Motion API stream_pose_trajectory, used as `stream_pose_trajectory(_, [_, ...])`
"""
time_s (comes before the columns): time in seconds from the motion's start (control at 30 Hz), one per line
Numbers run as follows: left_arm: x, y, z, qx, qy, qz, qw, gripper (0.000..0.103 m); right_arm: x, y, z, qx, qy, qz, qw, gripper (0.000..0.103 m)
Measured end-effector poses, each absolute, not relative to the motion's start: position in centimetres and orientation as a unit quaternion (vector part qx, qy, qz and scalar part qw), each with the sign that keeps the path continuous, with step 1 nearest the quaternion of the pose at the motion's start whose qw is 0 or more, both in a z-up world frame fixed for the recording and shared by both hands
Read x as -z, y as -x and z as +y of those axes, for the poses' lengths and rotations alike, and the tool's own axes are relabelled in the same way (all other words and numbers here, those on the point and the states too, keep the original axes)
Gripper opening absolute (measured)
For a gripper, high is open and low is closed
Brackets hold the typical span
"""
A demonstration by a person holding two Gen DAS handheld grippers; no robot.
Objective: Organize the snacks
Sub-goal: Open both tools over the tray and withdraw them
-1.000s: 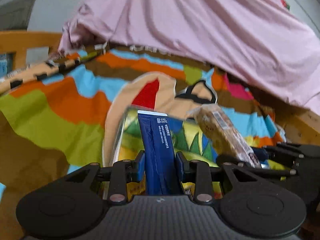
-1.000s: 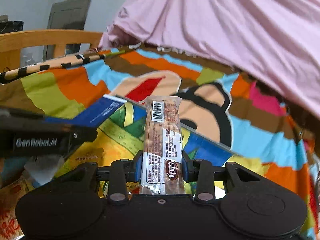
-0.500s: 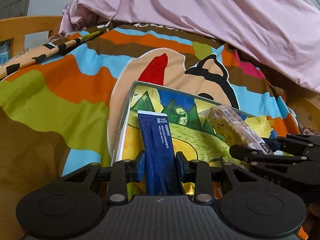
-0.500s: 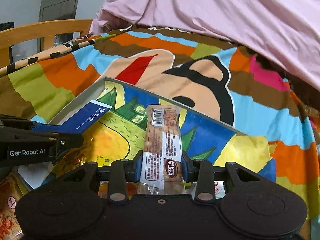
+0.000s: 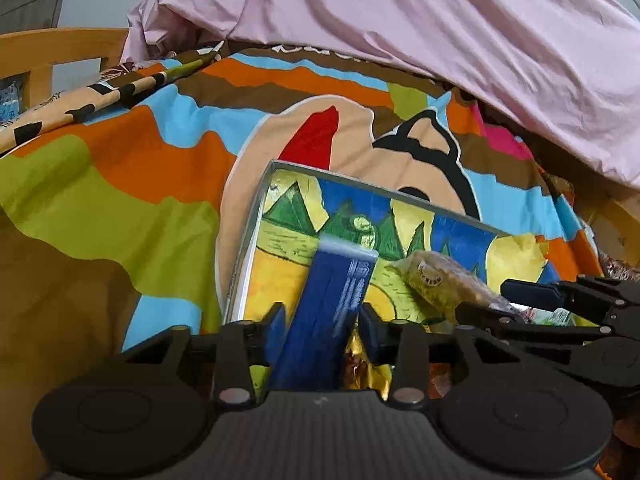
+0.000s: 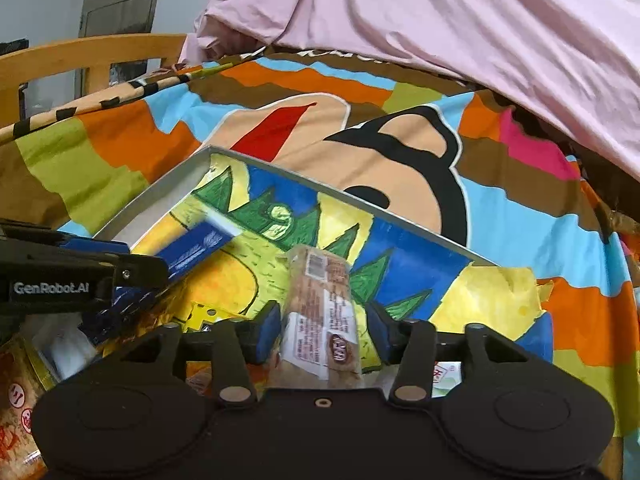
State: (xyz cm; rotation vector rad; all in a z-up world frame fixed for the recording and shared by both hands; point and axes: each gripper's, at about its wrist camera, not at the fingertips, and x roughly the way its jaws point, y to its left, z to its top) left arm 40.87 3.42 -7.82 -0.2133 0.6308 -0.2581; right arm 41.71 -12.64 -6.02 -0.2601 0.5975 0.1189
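Note:
A shallow grey-walled box (image 5: 252,248) with a painted landscape inside lies on the bed. My left gripper (image 5: 322,328) hangs over its near left part. Its jaws are opening and a dark blue snack packet (image 5: 332,300) leans loose and blurred between them, with a gap at the pads. Over the box's middle (image 6: 160,196), my right gripper (image 6: 322,330) has its jaws opening too. A clear-wrapped brown snack bar (image 6: 320,308) tilts between them, free on both sides. Each view shows the other gripper (image 5: 560,300) (image 6: 80,276) and its snack (image 5: 444,280) (image 6: 200,248).
The box rests on a bright patchwork cartoon sheet (image 5: 120,184). A pink blanket (image 5: 400,32) is heaped behind it. A wooden bed rail (image 6: 80,56) runs along the far left. Gold-foil wrappers (image 5: 360,368) and a red-printed packet (image 6: 16,420) lie at the box's near end.
Both pairs of jaws have spread apart. The blue packet and the brown bar, gripped upright before, now lean loose. The box looms larger than a second ago.

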Motion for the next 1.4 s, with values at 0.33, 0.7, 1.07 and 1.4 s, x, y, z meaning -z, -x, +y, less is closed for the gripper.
stream_pose_trajectory(0.33, [5.2, -39.0, 3.9, 0.117, 0.116, 0.274, 0.948, 0.067, 3.0, -39.6, -14.1, -0.046, 0.085, 0.261, 0.96, 0.077])
stream_pose_trajectory(0.7, [-0.6, -31.3, 6.0, 0.06, 0.109, 0.184, 0.975, 0.101, -3.0, -32.1, -15.8, -0.048, 0.023, 0.184, 0.981, 0.097])
stream_pose_trajectory(1.07, [-3.1, -21.2, 8.0, 0.031, 0.086, 0.171, 0.981, 0.102, -5.4, -22.3, -15.8, -0.069, 0.021, 0.162, 0.984, 0.102])
stream_pose_trajectory(1.4, [-3.6, -13.6, 8.4, 0.031, 0.075, 0.17, 0.982, 0.102, -6.1, -13.3, -16.1, -0.087, 0.034, 0.139, 0.986, 0.102])
